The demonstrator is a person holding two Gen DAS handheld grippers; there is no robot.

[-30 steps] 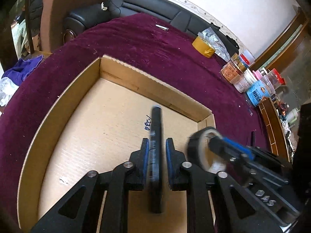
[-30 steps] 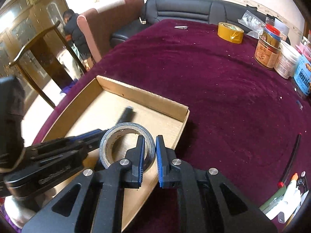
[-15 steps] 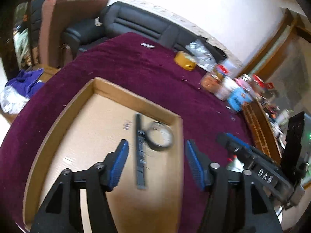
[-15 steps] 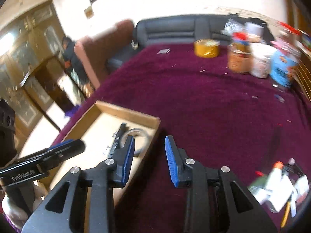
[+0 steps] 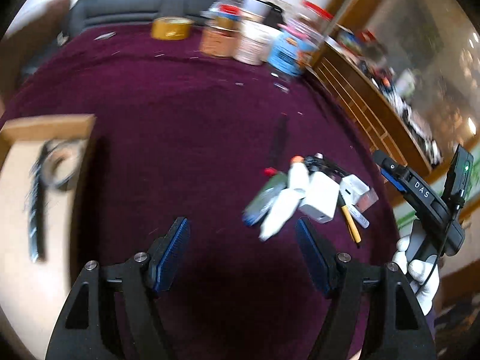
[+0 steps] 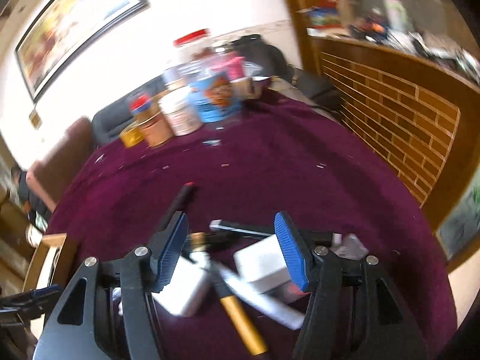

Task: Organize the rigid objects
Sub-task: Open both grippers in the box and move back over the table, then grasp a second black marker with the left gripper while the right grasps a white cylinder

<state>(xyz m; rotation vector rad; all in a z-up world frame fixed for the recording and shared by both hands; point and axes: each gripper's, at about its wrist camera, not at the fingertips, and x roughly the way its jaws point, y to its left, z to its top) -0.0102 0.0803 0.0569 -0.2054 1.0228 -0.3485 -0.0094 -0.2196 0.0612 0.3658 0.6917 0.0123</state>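
Note:
A cardboard tray (image 5: pixel 48 121) lies at the left of the left wrist view, holding a grey tape roll (image 5: pixel 60 165) and a long black bar (image 5: pixel 36 210). My left gripper (image 5: pixel 243 228) hangs over bare purple cloth, its jaws opening with nothing between them. Just ahead to its right is a pile: a white charger (image 5: pixel 321 201), a white glue bottle (image 5: pixel 297 177), a green item (image 5: pixel 264 198) and a yellow pen (image 5: pixel 351 222). My right gripper (image 6: pixel 231 222) hovers over that pile, jaws opening, pads touching nothing. Below it lie the white charger (image 6: pixel 264 261) and yellow pen (image 6: pixel 243 321).
Several jars (image 5: pixel 249 42) and a yellow tape roll (image 5: pixel 171 28) stand at the table's far side. A black pen with a red cap (image 5: pixel 277 141) lies beyond the pile. A brick-patterned wooden counter (image 6: pixel 390 114) flanks the table on the right. A gloved hand (image 5: pixel 417 270) holds the right gripper.
Both grippers opened, leaving the black bar and the tape roll in the tray. Both then swung right, away from the tray, toward the pile of small items.

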